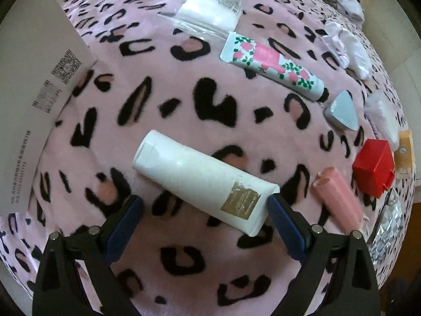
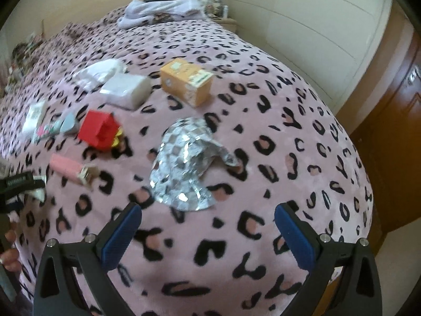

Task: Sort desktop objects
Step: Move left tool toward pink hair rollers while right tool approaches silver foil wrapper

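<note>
pink leopard-print blanket (image 1: 184, 100) covers a bed rather than a table, and the small things to be sorted lie scattered over it with a bedroom wall and wooden door beyond

nearest the left claw (image 1: 205, 205) is a white tube (image 1: 194, 181), lying flat and slantwise, cap toward the upper left and its crimped, labelled end just at the right finger's blue pad – the jaws stand wide apart and hold nothing, the tube only partly between them. that looks like an approach for a grab across the tube's body, though the slant means the claw would probably need turning to close squarely on it

outward from there: a pink case (image 1: 336, 197) just right of the tube, a red box (image 1: 373, 167) beyond it, a grey wedge-shaped piece (image 1: 342, 110), a floral tube (image 1: 271, 64) and a clear packet of white pads (image 1: 210, 10) further up. a white card with printed codes (image 1: 39, 79) stands along the left edge, perhaps the place for sorted things – i cannot tell

the right claw (image 2: 208, 226) hangs spread wide and empty over bare blanket, a crumpled silver foil sheet (image 2: 186, 163) just ahead of it and an orange carton (image 2: 186, 84) well beyond. open blanket lies left of the white tube, while its right side is crowded, and the bed's right edge falls away close to the foil
</note>
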Demonstrator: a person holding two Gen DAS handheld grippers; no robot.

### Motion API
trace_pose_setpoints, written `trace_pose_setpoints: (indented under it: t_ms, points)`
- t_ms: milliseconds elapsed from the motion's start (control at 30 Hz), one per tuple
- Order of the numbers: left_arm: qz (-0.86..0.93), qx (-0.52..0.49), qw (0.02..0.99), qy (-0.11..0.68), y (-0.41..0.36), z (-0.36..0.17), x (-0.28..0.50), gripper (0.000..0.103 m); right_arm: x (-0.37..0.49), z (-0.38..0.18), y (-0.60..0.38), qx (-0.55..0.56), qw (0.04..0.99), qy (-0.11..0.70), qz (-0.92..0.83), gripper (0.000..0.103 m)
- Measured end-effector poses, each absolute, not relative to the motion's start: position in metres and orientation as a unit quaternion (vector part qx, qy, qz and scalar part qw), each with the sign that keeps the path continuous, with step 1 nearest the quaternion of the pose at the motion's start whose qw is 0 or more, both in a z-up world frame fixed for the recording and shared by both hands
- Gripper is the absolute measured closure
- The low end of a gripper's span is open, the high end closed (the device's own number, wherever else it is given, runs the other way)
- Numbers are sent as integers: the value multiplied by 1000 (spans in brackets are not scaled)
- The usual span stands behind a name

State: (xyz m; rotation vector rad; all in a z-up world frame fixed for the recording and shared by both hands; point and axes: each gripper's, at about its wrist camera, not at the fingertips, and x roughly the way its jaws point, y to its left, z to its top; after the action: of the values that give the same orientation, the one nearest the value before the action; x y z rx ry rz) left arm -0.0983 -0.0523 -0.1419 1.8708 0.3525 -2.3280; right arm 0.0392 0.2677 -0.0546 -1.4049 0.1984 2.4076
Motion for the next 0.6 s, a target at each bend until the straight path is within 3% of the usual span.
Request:
trace_pose_setpoints:
  t_ms: [100,467,567,600]
  points:
    - [-765,630,67,116,-50,-148,-97,0,30,-57,278,-493,179,77,848,0]
    - [-777,615,95,99,-40,-163,-92,1,5,-70,278,-497,174,73,847,0]
    - [-781,608,87,109,-43,-161,-91,10,6,-73,278,-497,176,75,846,0]
    - [-784,605,85,112,-46,-154,-95,20,6,-73,277,-497,176,76,846,0]
